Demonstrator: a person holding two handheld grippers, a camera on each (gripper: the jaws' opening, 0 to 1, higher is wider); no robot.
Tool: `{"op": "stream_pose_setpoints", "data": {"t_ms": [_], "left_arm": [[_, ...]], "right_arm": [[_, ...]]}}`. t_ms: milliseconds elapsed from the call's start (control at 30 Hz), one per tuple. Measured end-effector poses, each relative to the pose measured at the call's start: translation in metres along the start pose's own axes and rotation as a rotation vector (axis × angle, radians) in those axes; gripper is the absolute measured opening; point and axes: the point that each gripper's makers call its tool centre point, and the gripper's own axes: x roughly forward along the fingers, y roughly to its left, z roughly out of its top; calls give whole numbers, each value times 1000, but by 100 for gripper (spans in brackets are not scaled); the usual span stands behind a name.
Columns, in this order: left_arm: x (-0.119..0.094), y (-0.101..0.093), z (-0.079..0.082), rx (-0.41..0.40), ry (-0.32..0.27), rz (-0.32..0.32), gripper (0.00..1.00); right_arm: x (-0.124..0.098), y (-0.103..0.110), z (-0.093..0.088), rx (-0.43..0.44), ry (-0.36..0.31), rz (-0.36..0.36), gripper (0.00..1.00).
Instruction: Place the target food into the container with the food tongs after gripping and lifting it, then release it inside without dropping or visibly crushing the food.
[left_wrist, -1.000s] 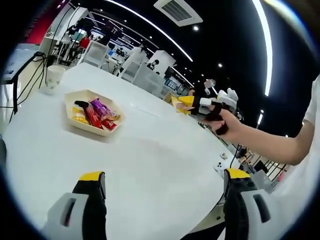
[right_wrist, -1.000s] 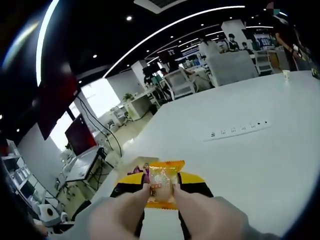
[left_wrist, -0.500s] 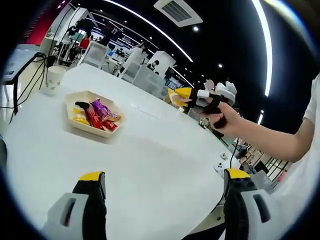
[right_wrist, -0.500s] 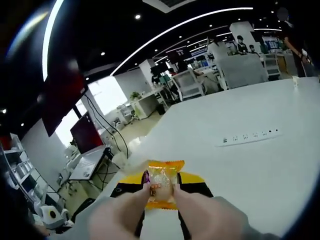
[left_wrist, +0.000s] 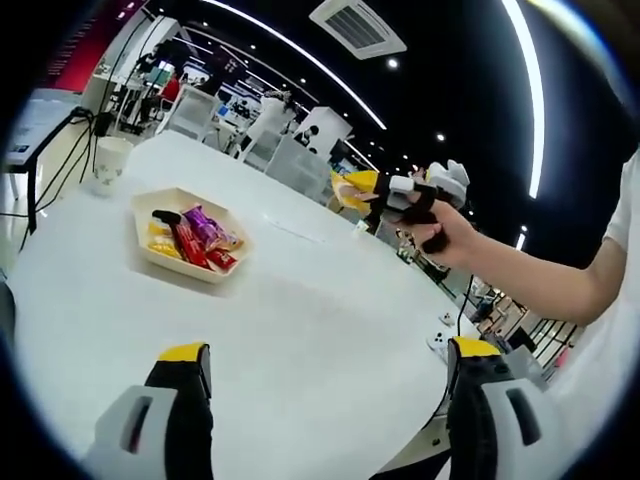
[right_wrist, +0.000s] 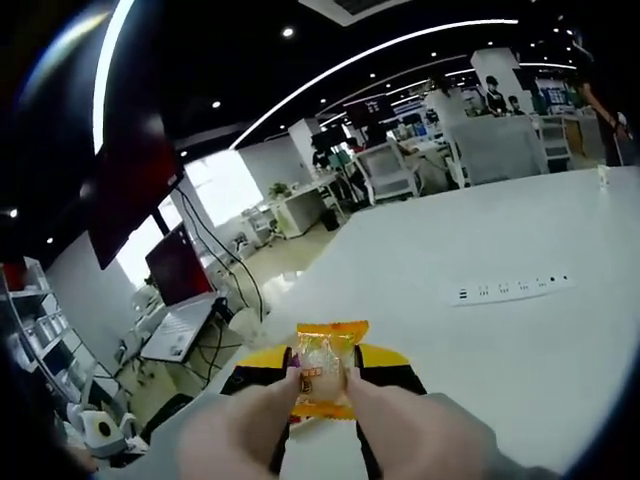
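**Right gripper holds a wrapped snack above the white table; left gripper stands wide and empty**

In the right gripper view, the right gripper (right_wrist: 322, 378) has its yellow-tipped jaws closed on a small orange wrapped snack (right_wrist: 324, 366), which stands upright between them with its crimped top edge above the jaw tips. Beyond it stretches the white table (right_wrist: 500, 340), with a white power strip (right_wrist: 511, 289) lying flat on it well away from the snack.

In the left gripper view, the left gripper (left_wrist: 325, 352) shows both yellow-tipped jaws far apart with nothing between them, low over the near part of the table. A person's hand (left_wrist: 450, 232) holds the right gripper raised above the table's far side, the orange packet visible at its tip. The container (left_wrist: 188, 237), a shallow beige tray, sits on the table to the left, well apart from the raised snack. It already holds several wrapped snacks (left_wrist: 192, 235) in red, purple and yellow. A white paper cup (left_wrist: 110, 162) stands beyond the tray near the table's edge.
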Motion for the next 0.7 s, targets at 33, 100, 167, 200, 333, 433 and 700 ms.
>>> {"op": "stream_pose_setpoints", "data": {"t_ms": [33, 100, 167, 200, 333, 433, 700], "left_arm": [[0, 0, 0, 1, 0, 0, 99], [0, 0, 0, 2, 0, -2, 99], [0, 0, -1, 6, 2, -3, 99], [0, 0, -2, 7, 3, -4, 99], [-2, 0, -1, 10, 0, -6, 99], [-3, 0, 1, 14, -9, -6, 99], [-8, 3, 5, 18, -27, -3, 98]], "right_arm": [[1, 1, 0, -3, 2, 2, 24], [2, 3, 0, -6, 5, 8, 24], [4, 6, 0, -9, 7, 12, 24], [4, 7, 0, -10, 7, 15, 24], [7, 14, 1, -18, 12, 26, 24], [9, 18, 3, -25, 15, 33, 24], [16, 29, 9, -34, 15, 48, 24]]}}
